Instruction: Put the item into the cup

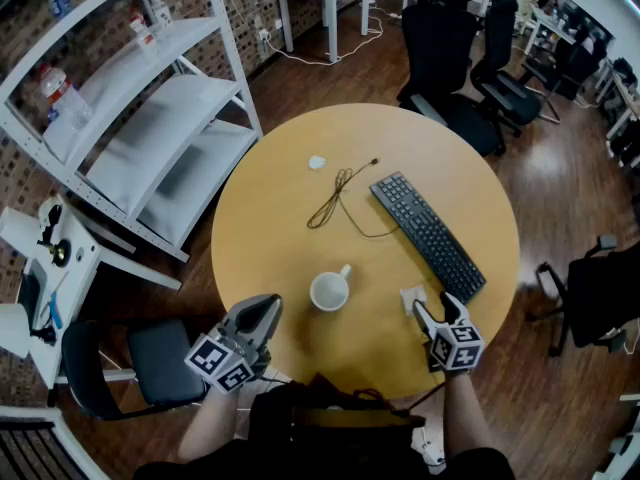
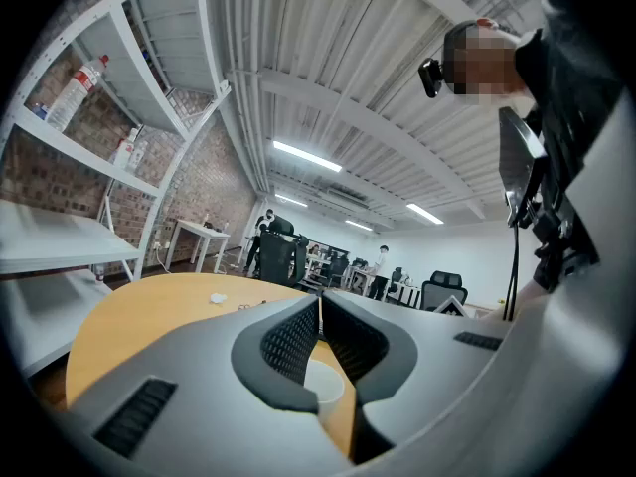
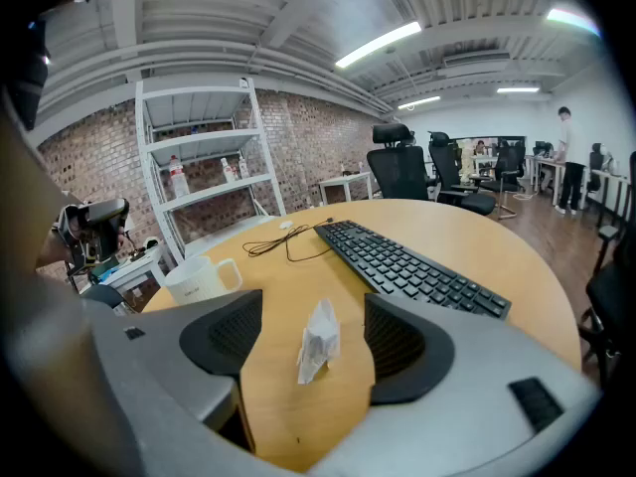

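The right gripper [image 3: 314, 338] is released, its jaws spread wide and held low over the round wooden table [image 3: 477, 237]. A crumpled bit of white paper [image 3: 318, 341] stands on the wood right between its two pads, touching neither. Ahead and to its left sits the white cup [image 3: 199, 278], upright and apart from the paper, with its handle on the side nearer the black keyboard [image 3: 412, 261]. The keyboard runs away slantwise ahead and to the gripper's right. Past the cup a loose black cable [image 3: 283, 241] lies curled on the table. The left gripper [image 2: 319, 318] is clenched, its tips met with nothing between them, and the cup's rim shows just ahead of it and lower down
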A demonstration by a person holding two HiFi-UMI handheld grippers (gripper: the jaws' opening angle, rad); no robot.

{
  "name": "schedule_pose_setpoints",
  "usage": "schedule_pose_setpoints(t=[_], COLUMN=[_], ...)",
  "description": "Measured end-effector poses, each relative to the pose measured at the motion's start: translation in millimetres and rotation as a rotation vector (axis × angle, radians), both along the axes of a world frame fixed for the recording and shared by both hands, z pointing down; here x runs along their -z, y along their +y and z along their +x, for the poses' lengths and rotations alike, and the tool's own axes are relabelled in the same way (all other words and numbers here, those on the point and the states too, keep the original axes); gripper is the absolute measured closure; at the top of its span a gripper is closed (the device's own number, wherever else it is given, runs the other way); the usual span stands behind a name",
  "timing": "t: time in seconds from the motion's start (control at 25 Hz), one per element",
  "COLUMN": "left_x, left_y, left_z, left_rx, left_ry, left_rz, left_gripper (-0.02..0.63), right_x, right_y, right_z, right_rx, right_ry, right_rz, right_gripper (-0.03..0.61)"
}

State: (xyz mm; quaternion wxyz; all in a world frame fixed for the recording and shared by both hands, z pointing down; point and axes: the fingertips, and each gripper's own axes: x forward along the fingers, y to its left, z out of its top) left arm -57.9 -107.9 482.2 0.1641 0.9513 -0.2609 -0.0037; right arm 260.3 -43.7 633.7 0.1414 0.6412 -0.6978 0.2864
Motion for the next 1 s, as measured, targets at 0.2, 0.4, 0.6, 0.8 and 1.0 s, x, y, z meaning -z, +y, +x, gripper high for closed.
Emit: schedule_pose_setpoints(t=[0.2, 0.4, 0.6, 0.8, 1.0], left_x=[-9, -14, -17, -21, -19], left_y=[-14, -10, -10, -12, -13], left_z=[-1, 5, -7, -17, -7], left_rx=[0.019, 0.036, 0.068, 0.096, 0.066], left_ry=[-0.017, -0.017, -0.028, -0.038, -0.027], left_rz=[-0.015, -0.040, -0.052, -0.057, -0.051], left_gripper=[0.609, 0.609, 0.609, 0.609, 0.609], right_x=[-33, -61, -81, -83, -62], right_y=[-21, -32, -36, -35, -42], right_z=[1, -4, -8, -11, -21], right_rx=[0.034, 0.066, 0.069, 0.065, 0.083], right_ry=[0.019, -0.012, 0.011, 0.069, 0.058], right_rz=[-0.094, -0.147, -0.202, -0.196, -0.144], right_gripper=[0.245, 0.245, 0.271, 0.430, 0.462])
